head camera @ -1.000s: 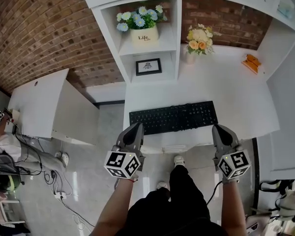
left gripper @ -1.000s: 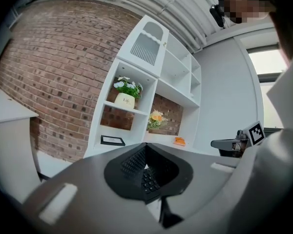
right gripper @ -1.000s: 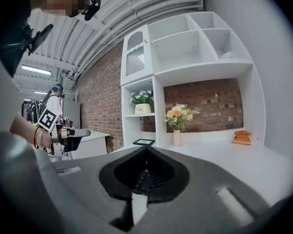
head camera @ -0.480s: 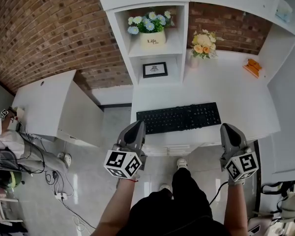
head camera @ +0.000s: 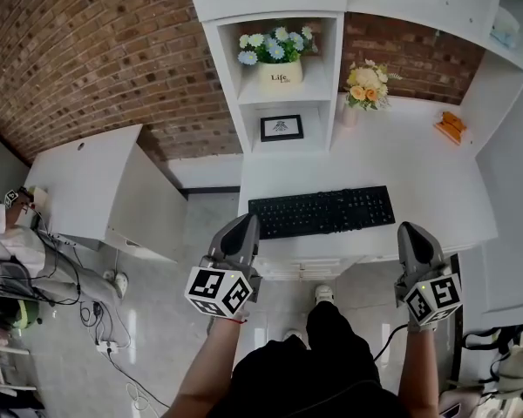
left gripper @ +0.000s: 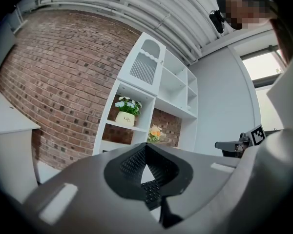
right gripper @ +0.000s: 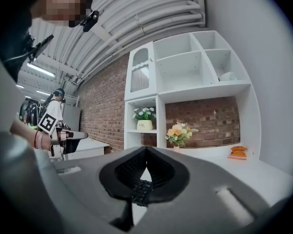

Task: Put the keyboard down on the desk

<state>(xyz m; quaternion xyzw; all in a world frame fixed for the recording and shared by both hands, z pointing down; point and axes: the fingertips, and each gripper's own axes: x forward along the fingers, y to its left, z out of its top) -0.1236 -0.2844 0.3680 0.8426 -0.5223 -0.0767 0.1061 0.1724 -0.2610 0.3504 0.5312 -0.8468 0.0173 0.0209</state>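
The black keyboard (head camera: 322,212) lies flat on the white desk (head camera: 427,177), close to its front edge. My left gripper (head camera: 247,224) hangs just in front of the keyboard's left end, shut and empty. In front of the keyboard's right end my right gripper (head camera: 410,232) is also shut with nothing in it. Neither touches the keyboard. In the left gripper view the jaws (left gripper: 145,150) meet, and keys of the keyboard (left gripper: 151,191) show through the gap below them. The right gripper view shows its jaws (right gripper: 146,152) closed too, with the keyboard (right gripper: 140,189) beyond them.
A white shelf unit (head camera: 283,103) at the desk's back holds a flower pot (head camera: 279,70) and a framed picture (head camera: 281,128). A flower vase (head camera: 366,94) and an orange object (head camera: 451,127) stand on the desk. A white cabinet (head camera: 96,190) is at left, with cables (head camera: 96,320) on the floor.
The head view has swung, so the desk and keyboard sit further right in the picture. My right gripper has drifted slightly right and back from the keyboard. Both stay shut.
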